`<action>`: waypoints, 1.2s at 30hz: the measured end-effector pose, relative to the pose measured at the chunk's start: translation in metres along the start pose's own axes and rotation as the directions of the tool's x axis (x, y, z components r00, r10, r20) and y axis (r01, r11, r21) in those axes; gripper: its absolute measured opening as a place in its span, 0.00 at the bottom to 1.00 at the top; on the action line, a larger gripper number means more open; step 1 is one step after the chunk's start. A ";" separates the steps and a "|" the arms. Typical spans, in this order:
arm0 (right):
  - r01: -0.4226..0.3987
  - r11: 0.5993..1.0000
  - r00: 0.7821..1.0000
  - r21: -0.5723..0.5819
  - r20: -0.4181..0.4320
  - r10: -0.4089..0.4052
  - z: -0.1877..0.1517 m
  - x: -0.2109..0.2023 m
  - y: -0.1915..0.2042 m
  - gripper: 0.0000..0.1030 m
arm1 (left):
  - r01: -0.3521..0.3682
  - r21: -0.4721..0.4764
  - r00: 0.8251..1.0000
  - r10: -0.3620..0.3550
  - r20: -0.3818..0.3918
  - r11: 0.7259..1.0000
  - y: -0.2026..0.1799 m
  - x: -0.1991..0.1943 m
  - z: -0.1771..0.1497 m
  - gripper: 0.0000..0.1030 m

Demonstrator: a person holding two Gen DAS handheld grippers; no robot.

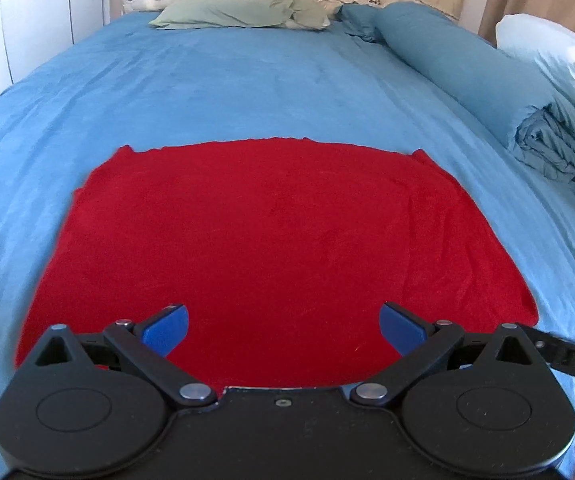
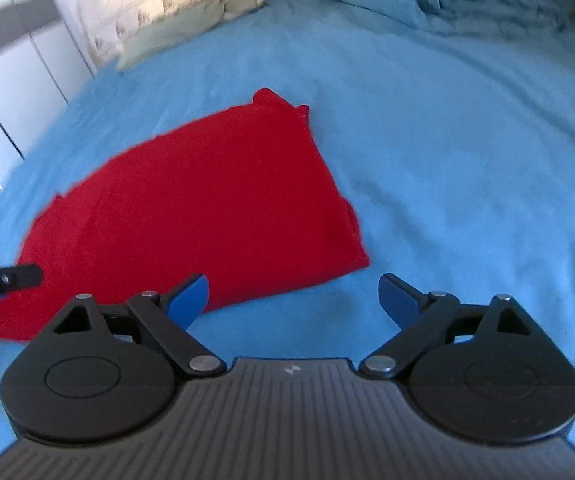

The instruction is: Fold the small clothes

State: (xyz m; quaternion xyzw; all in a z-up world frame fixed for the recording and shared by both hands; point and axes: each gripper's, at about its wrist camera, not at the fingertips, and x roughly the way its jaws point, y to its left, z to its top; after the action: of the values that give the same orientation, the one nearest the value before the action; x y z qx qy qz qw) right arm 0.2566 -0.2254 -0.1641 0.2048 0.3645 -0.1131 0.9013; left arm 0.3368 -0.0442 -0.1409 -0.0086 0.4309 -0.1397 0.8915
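A red cloth (image 1: 271, 240) lies flat on the blue bed, folded into a rough rectangle. My left gripper (image 1: 283, 330) is open and empty, hovering over the cloth's near edge. In the right wrist view the red cloth (image 2: 207, 200) lies to the left and ahead. My right gripper (image 2: 293, 300) is open and empty over the blue sheet, just beyond the cloth's near right corner. Its left finger (image 2: 189, 300) overlaps the cloth's edge in view. Part of the left gripper (image 2: 3, 278) shows at the left edge.
The blue bedsheet (image 1: 247, 92) covers the bed. A green pillow (image 1: 243, 10) lies at the headboard. A rolled blue duvet (image 1: 487, 84) and a white pillow (image 1: 555, 60) lie along the right side. A white wardrobe (image 1: 35, 12) stands at left.
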 end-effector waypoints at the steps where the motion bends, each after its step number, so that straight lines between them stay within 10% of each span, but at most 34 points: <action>1: 0.000 1.000 1.000 0.026 0.000 0.000 -0.002 0.004 -0.004 0.99 | 0.002 -0.002 1.000 -0.002 -0.001 1.000 -0.001 0.001 0.000 1.00; 10: -0.094 0.980 0.995 0.176 0.057 0.085 0.011 0.022 -0.026 0.92 | 0.028 -0.024 0.999 -0.028 -0.016 0.999 -0.002 0.015 0.003 1.00; 25: -0.180 0.981 0.983 0.077 -0.022 0.182 0.054 0.063 -0.032 0.71 | 0.022 0.014 1.000 -0.022 -0.003 1.000 -0.004 0.043 0.021 1.00; 29: -0.155 0.988 0.986 -0.007 -0.062 0.154 0.065 0.070 -0.018 0.32 | -0.013 0.022 1.000 0.013 0.001 1.000 0.001 0.064 0.033 1.00; 36: -0.145 0.989 0.989 -0.004 -0.011 0.145 0.072 0.049 -0.004 0.26 | -0.142 0.068 0.989 0.144 -0.024 0.988 0.011 0.096 0.031 0.99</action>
State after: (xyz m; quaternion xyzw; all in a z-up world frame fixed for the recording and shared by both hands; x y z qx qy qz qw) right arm 0.3337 -0.2644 -0.1535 0.2291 0.3538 -0.0450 0.9057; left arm 0.4195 -0.0618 -0.1964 0.0538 0.4382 -0.0897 0.8928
